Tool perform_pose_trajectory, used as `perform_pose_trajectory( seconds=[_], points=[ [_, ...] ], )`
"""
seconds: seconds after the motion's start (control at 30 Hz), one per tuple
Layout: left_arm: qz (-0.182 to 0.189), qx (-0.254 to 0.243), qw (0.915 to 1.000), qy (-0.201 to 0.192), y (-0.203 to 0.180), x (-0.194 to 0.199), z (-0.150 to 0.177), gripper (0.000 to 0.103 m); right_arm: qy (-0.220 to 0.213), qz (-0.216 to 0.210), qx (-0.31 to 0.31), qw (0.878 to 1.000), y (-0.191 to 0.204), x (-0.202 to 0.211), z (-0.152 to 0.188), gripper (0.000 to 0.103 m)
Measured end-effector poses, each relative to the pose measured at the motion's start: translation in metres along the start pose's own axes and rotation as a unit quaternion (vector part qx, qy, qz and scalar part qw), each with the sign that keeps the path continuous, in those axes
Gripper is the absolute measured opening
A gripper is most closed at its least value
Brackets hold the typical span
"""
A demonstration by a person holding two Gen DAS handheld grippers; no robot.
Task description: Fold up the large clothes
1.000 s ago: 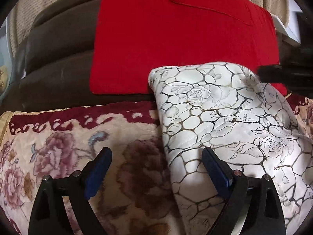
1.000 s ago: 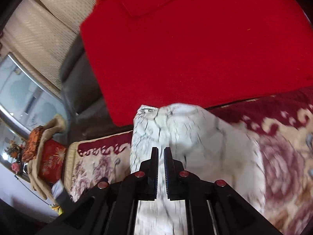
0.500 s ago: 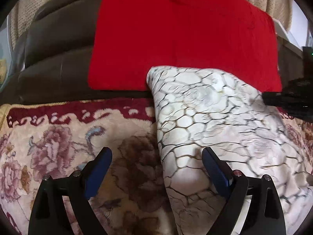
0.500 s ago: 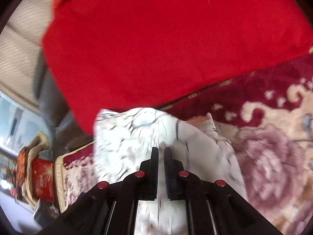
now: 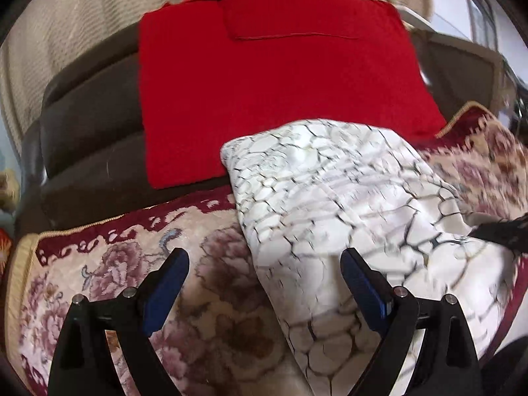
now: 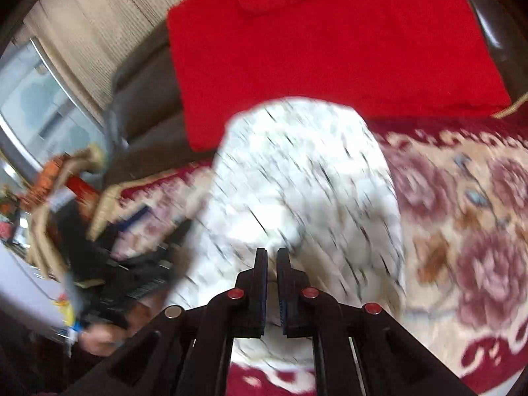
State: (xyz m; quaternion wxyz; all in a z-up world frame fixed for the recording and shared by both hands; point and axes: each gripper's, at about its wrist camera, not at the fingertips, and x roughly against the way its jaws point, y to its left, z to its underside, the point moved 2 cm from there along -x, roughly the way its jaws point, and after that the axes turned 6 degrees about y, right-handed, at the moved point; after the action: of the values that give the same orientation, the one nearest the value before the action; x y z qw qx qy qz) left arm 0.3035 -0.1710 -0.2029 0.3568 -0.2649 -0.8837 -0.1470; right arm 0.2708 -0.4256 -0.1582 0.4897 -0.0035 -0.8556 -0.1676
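A home living room. A dark brown leather sofa (image 5: 89,125) stands along the back, with a red cloth (image 5: 280,82) draped over its seat and backrest. A plush floral cover (image 5: 109,283) in cream and maroon with a gold cord edge lies in front. Beige textured curtains (image 5: 66,23) hang behind, beside a bright window (image 6: 36,105). Household clutter (image 6: 39,198) sits off to one side, blurred.
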Motion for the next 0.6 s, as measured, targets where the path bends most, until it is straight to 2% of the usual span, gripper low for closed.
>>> perform_pose_trajectory(
  seconds=[0.07, 0.17, 0.3, 0.5, 0.6],
  points=[
    [-0.001, -0.016, 0.9999, 0.004, -0.008, 0.000, 0.006, 0.093, -0.001, 0.019, 0.008, 1.000, -0.007, -0.014, 0.015, 0.006],
    [-0.008, -0.027, 0.9996, 0.006, -0.013, -0.003, 0.013, 0.093, -0.036, 0.006, 0.010, 0.999, -0.022, -0.024, 0.024, 0.001],
    [0.003, -0.021, 0.9998, 0.006, -0.009, -0.005, 0.015, 0.093, -0.034, -0.008, -0.009, 0.999, -0.032, -0.025, 0.024, 0.001],
    [0.011, -0.019, 0.9997, 0.006, -0.009, -0.008, 0.016, 0.093, -0.032, 0.024, -0.001, 0.999, -0.027, -0.034, 0.015, 0.001],
    [0.013, -0.020, 0.9997, 0.005, -0.009, -0.009, 0.016, 0.093, -0.028, 0.053, 0.010, 0.998, -0.020, -0.038, 0.012, 0.001]
  ],
)
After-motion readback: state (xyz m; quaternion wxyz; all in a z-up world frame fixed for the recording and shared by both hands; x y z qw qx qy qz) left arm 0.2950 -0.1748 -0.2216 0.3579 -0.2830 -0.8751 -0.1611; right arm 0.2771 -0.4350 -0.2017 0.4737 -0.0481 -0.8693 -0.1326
